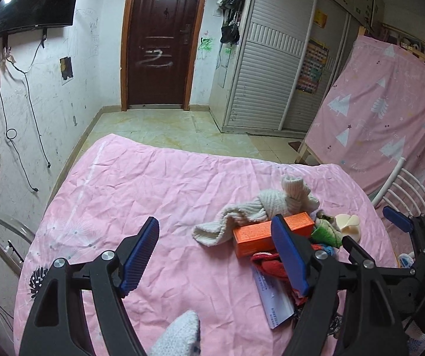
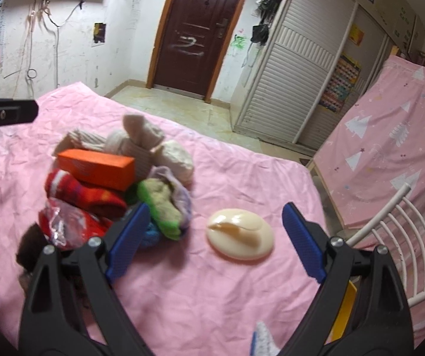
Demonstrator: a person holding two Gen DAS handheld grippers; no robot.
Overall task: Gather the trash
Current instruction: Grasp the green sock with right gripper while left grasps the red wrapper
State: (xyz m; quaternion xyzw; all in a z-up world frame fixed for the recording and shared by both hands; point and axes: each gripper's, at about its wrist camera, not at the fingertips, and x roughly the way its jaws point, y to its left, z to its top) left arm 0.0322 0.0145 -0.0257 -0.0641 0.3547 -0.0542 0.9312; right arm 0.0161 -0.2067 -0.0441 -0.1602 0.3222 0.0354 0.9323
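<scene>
1. Left gripper (image 1: pixel 215 255): jaws wide apart, holding nothing, over bare pink bedsheet (image 1: pixel 141 184).
2. Right gripper (image 2: pixel 215 237): jaws wide apart, empty; cream dome-shaped piece (image 2: pixel 240 234) lies between them on the sheet, untouched, toward the bed's right edge.
3. Trash pile: orange carton (image 2: pixel 95 168) atop red sock (image 2: pixel 82 191), beside crumpled red wrapper (image 2: pixel 64 224) and cream knit sock (image 1: pixel 260 207).
4. Risk: closing on the pile may snag socks with the trash; the smooth dome could slip out.
</scene>
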